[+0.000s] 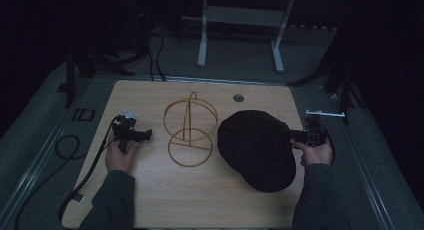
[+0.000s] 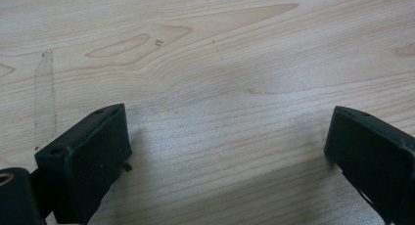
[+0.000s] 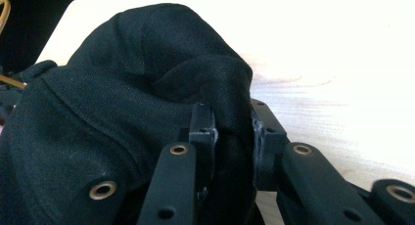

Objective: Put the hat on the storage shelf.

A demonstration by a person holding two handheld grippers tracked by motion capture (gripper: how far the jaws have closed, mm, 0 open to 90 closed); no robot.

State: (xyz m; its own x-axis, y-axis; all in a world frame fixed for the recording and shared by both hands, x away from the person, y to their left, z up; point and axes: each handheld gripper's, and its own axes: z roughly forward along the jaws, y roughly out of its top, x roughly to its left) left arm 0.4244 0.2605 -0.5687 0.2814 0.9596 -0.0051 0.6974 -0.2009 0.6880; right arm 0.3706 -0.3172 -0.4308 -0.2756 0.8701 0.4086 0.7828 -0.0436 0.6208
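High view: my left hand sits at the left of the wooden surface, holding my left hand-held gripper, whose tips point right toward the wire stand. A black cable trails from it down toward the near left corner. The stand is made of thin golden hoops, one ring lying flat on the wood and another rising upright behind it. It is apart from the left gripper and just beside the cap.

In the left gripper view, the two black jaws stand wide apart, one at each lower corner, with bare wood grain between them and nothing gripped.

The cap is black cloth and lies right of centre, its brim toward me. A small round hole shows in the wood near the far edge, behind the cap.

At the right edge, my right hand holds the right hand-held gripper against the cap's right side. In the right gripper view, its jaws are closed narrowly on a raised fold of the cap's black fabric, pinched between the two pads, with the rest of the cap bunched up to the left and pale wood to the right.
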